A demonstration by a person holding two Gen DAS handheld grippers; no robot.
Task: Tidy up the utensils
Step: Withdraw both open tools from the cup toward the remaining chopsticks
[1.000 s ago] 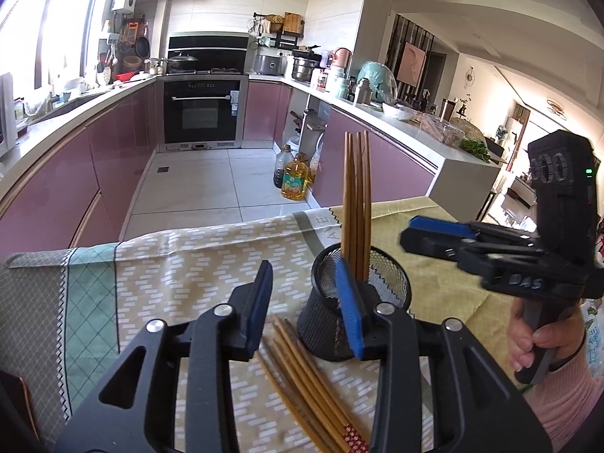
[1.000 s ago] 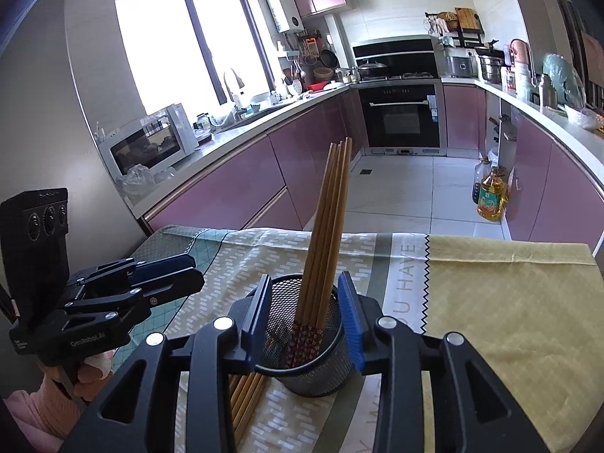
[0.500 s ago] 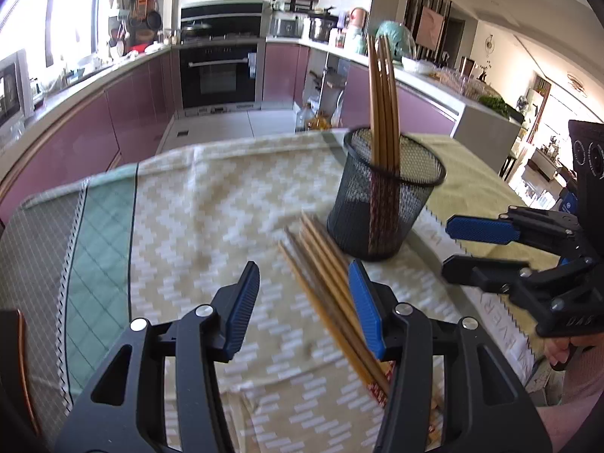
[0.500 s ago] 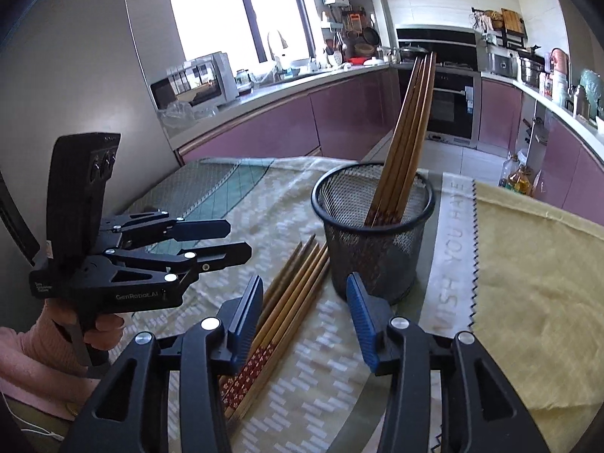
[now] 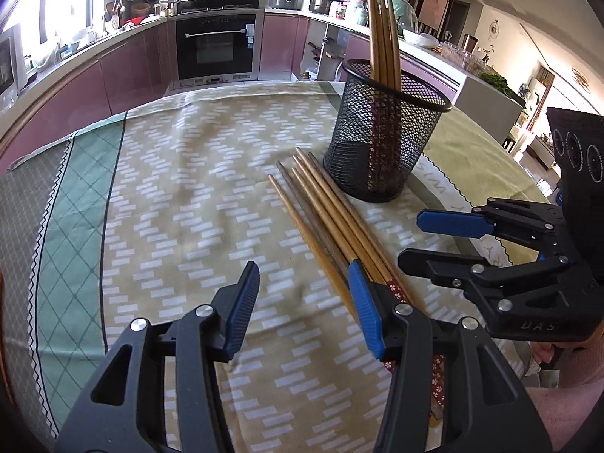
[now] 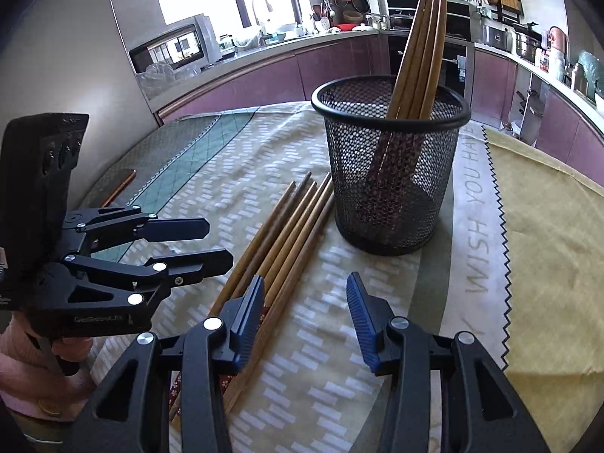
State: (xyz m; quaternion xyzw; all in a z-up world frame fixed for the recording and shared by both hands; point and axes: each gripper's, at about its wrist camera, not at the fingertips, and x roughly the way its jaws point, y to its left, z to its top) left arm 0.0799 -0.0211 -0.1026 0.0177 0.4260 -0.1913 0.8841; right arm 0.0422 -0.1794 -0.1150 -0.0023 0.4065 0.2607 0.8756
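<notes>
A black mesh cup (image 5: 381, 139) (image 6: 392, 173) stands on the tablecloth with several wooden chopsticks (image 5: 383, 26) (image 6: 419, 49) upright in it. Several loose chopsticks (image 5: 324, 207) (image 6: 287, 234) lie in a bundle beside the cup, their red patterned ends toward me. My left gripper (image 5: 304, 275) (image 6: 219, 243) hovers open just left of the bundle's near end, its right finger overlapping it in the view. My right gripper (image 6: 305, 283) (image 5: 411, 239) hovers open on the bundle's other side, its left finger over the sticks. Neither holds anything.
A patterned tablecloth (image 5: 181, 196) covers the table, with a yellow cloth (image 6: 536, 249) to the right. A flat orange-edged object (image 6: 119, 187) lies near the far left edge. Purple kitchen cabinets (image 5: 124, 64) and an oven (image 5: 215, 45) stand beyond the table. Pink sleeves (image 6: 22, 362) show behind each gripper.
Both grippers have come down and tipped toward the table, and their jaws stand a little wider. The loose chopsticks now lie in full view.
</notes>
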